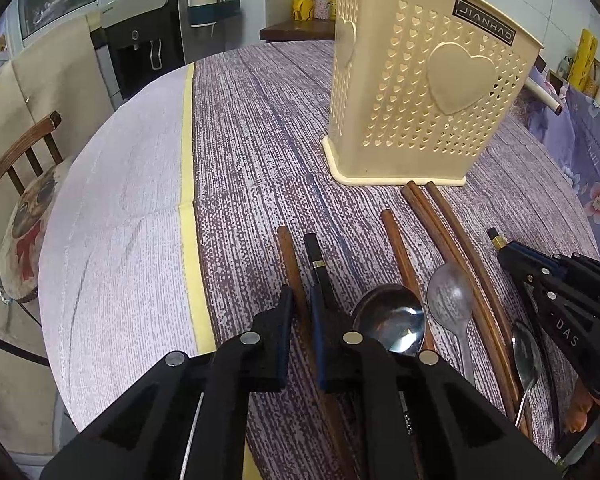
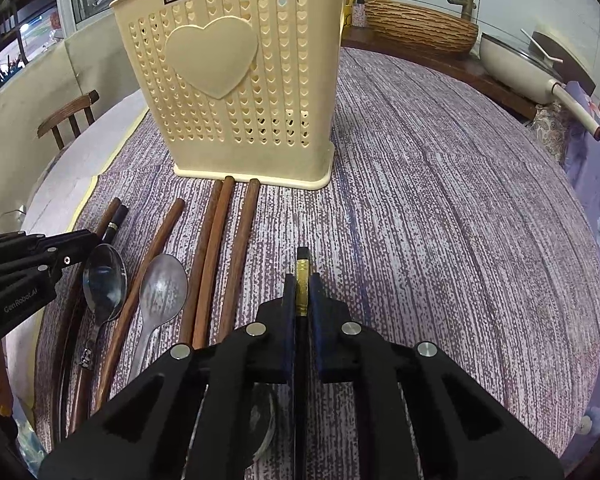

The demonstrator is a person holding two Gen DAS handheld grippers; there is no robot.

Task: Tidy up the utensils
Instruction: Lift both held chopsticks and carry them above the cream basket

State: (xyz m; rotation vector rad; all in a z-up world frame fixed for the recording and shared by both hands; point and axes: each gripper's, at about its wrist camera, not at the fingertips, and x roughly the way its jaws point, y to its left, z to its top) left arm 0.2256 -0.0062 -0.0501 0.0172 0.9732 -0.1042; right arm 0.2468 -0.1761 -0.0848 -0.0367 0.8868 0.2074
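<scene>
Right fingers (image 2: 288, 312) clamp black chopstick (image 2: 302, 276); left fingers (image 1: 286, 312) apart, straddling brown chopstick (image 1: 290, 256); holder (image 1: 416, 80) contents unseen

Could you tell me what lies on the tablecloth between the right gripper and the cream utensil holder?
Nothing: in the right wrist view, only bare tablecloth separates the right gripper, shut on a black chopstick, from the utensil holder.

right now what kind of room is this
Most likely a home kitchen or dining area. A cloth-covered dining table holds chopsticks, spoons and a cream utensil holder; a water dispenser and a wooden chair stand beyond it.
</scene>
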